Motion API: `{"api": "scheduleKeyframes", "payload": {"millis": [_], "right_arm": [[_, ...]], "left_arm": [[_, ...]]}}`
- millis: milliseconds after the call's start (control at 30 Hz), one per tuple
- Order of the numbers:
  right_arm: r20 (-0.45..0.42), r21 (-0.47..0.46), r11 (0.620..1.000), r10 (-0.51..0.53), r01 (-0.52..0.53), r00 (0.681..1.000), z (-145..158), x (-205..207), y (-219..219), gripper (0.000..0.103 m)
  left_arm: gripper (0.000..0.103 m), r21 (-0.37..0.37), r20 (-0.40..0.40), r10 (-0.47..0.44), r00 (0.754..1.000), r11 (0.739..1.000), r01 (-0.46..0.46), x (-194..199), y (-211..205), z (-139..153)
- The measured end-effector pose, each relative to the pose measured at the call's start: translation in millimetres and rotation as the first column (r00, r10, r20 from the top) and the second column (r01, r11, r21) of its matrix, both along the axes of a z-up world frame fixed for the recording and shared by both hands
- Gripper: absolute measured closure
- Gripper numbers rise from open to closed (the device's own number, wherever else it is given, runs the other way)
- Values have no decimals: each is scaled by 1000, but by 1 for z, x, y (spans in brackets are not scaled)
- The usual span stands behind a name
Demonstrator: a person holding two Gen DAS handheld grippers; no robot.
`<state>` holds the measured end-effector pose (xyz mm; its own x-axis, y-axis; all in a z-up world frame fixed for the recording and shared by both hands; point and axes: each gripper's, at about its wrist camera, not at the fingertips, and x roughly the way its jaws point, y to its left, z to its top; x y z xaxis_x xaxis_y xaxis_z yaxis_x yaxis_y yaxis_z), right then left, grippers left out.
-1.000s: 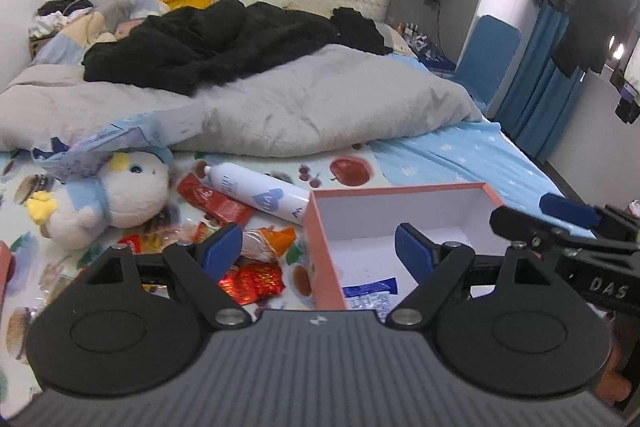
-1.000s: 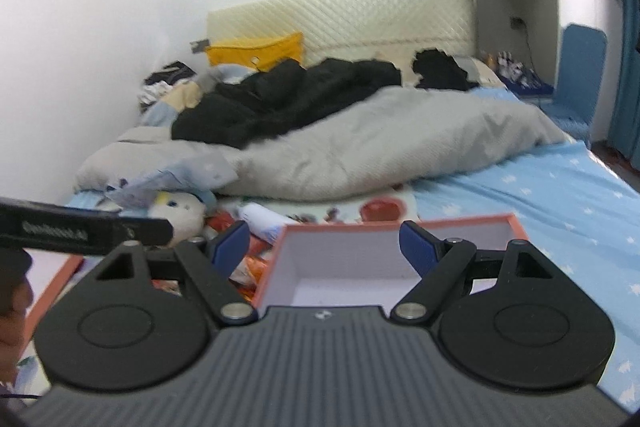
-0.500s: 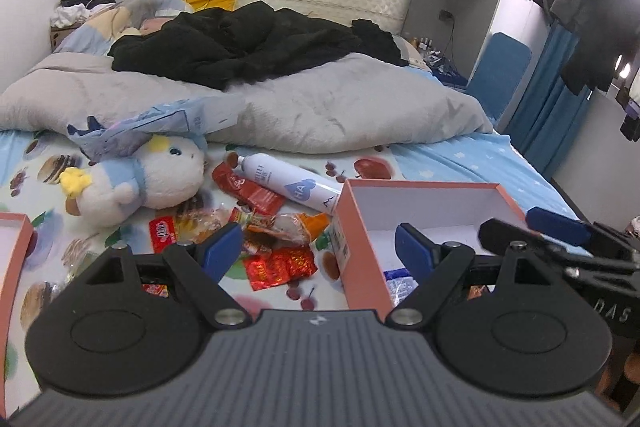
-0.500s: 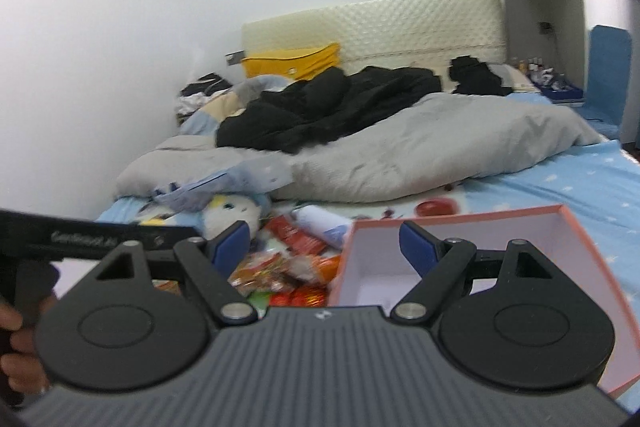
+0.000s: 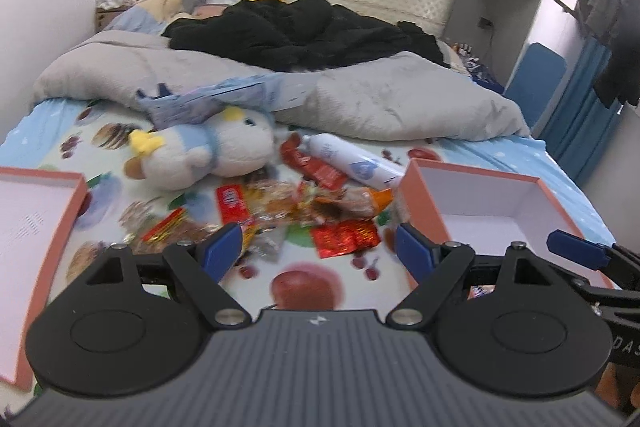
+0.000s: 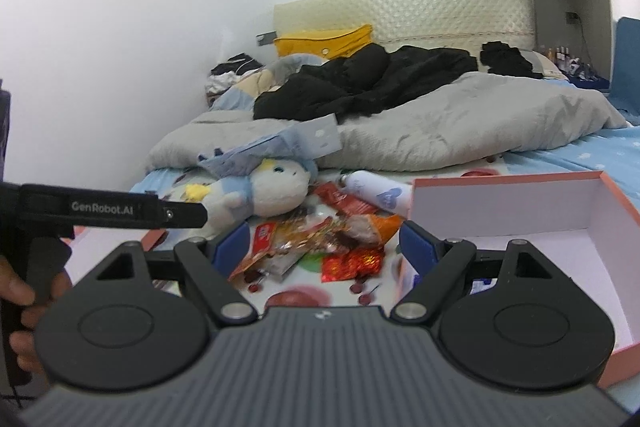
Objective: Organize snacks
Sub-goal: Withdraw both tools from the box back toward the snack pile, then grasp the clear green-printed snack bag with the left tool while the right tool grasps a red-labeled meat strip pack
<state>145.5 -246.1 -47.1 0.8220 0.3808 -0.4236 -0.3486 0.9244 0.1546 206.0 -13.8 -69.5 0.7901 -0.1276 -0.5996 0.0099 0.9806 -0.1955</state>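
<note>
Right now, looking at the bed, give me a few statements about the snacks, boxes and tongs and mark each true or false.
1. Both tongs, left and right, are open and empty. True.
2. The white bottle stands upright. False: it lies on its side.
3. The snack pile lies between two pink boxes, one left, one right. True.
4. The plush toy sits inside the right box. False: it lies on the sheet behind the snacks.
5. The red wrapper is gripped by the left tongs. False: it lies on the sheet.
</note>
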Motion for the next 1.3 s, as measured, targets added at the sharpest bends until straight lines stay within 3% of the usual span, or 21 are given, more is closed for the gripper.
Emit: {"api": "scheduleKeyframes", "payload": {"millis": [367, 800, 1300], "right_arm": [[-39, 12, 998, 62, -62, 997, -16, -20, 35, 20], [-106, -35, 993, 111, -115, 988, -42, -20, 69, 20], [-156, -131, 972, 176, -197, 972, -81, 53, 118, 20]], "left_arm": [[16, 38, -2, 26, 1000, 999, -26, -24, 31, -15], [16, 12, -102, 89, 991, 996, -88, -27, 76, -62], [18, 34, -178, 56, 982, 998, -51, 35, 125, -131]]}}
